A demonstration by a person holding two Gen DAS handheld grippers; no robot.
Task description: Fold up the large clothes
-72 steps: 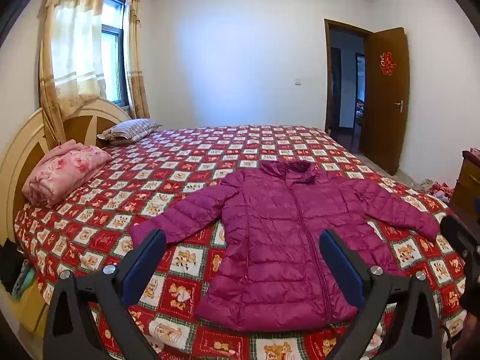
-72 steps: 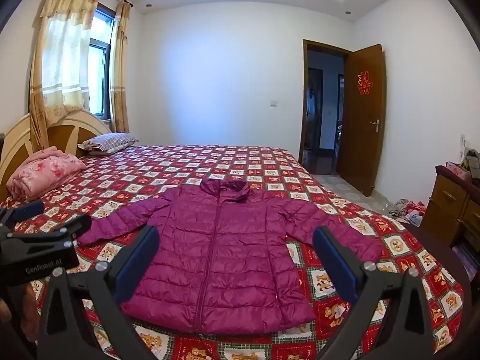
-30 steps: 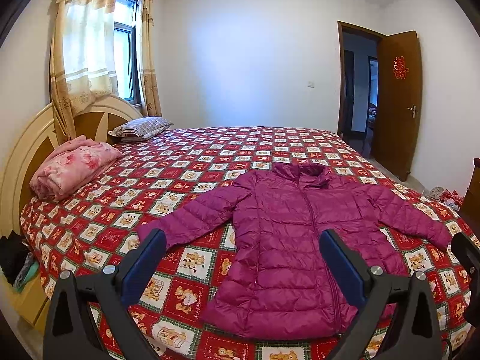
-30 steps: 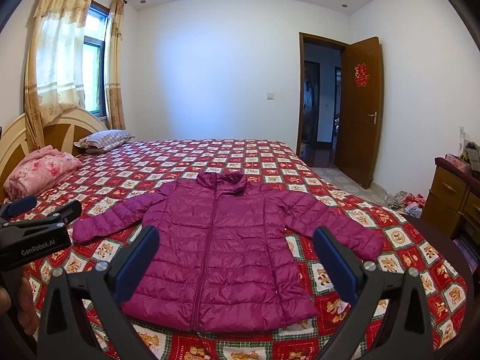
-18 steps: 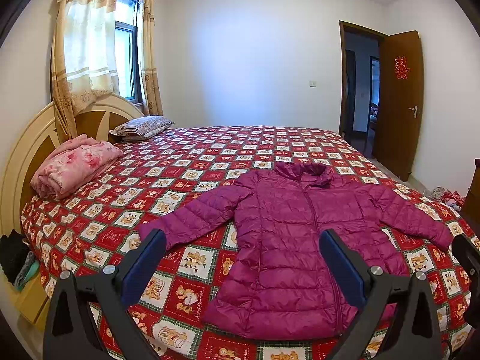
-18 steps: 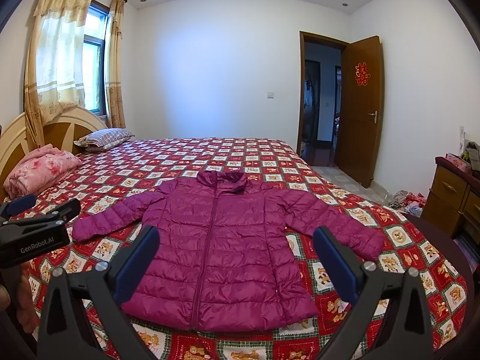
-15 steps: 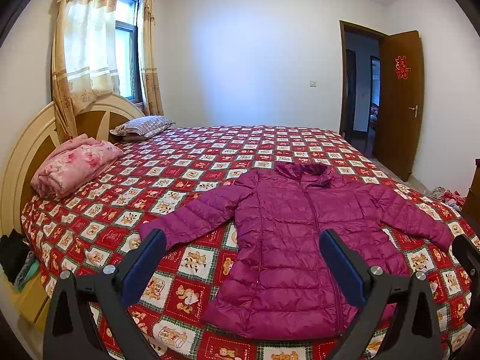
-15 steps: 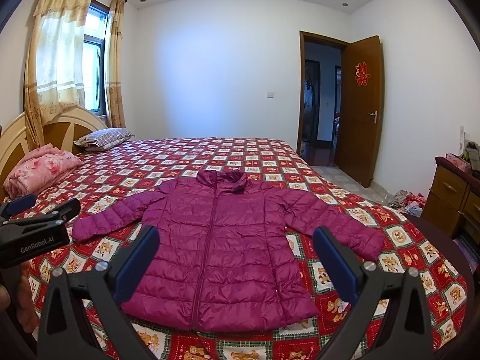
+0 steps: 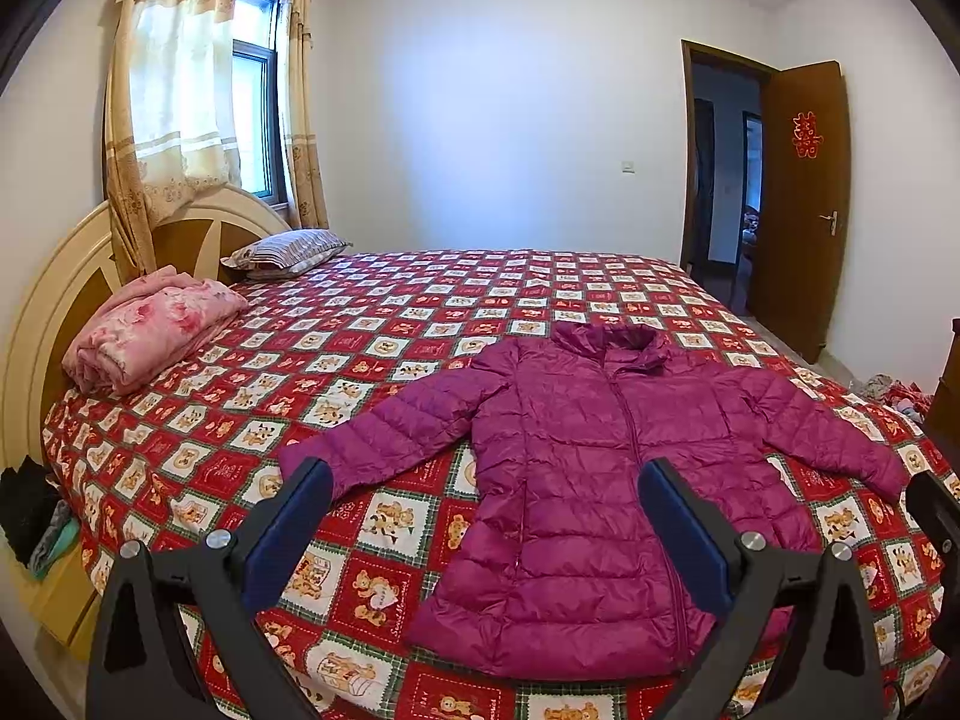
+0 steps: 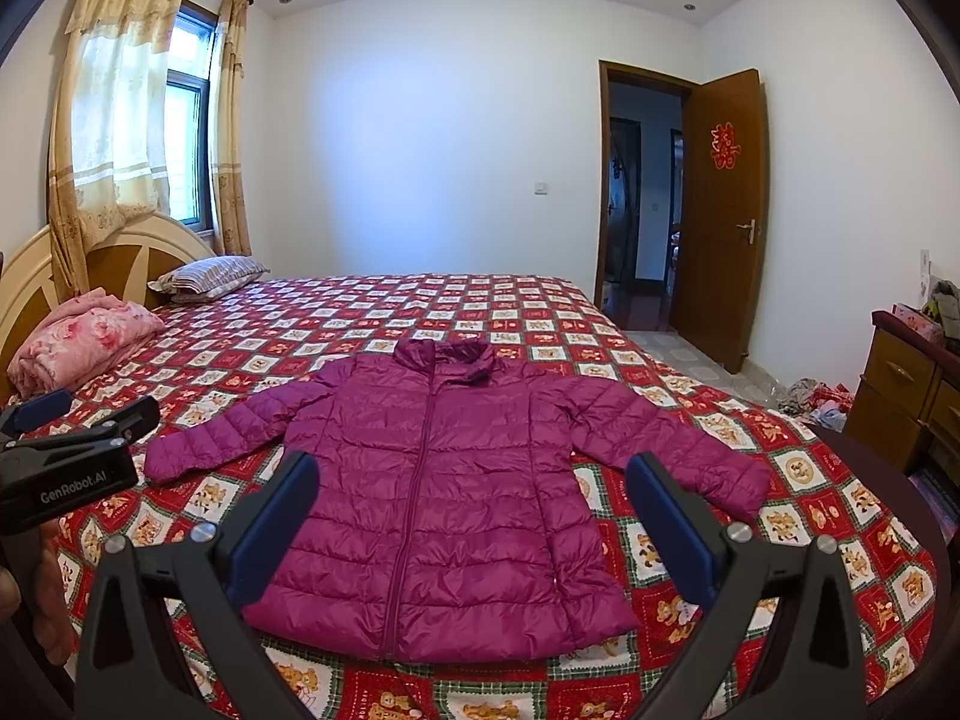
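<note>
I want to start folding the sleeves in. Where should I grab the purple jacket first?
Probably the cuff of the purple jacket's sleeve spread toward the door. It lies flat, free of the body. Bring the open right tool from the cuff end, pinching across it.

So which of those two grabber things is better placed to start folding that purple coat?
Probably the left gripper, for the nearer sleeve: in its view the jacket sleeve cuff lies just ahead of its open fingers. The right gripper faces the jacket's body, with its sleeve farther off. Both are open and empty.
</note>
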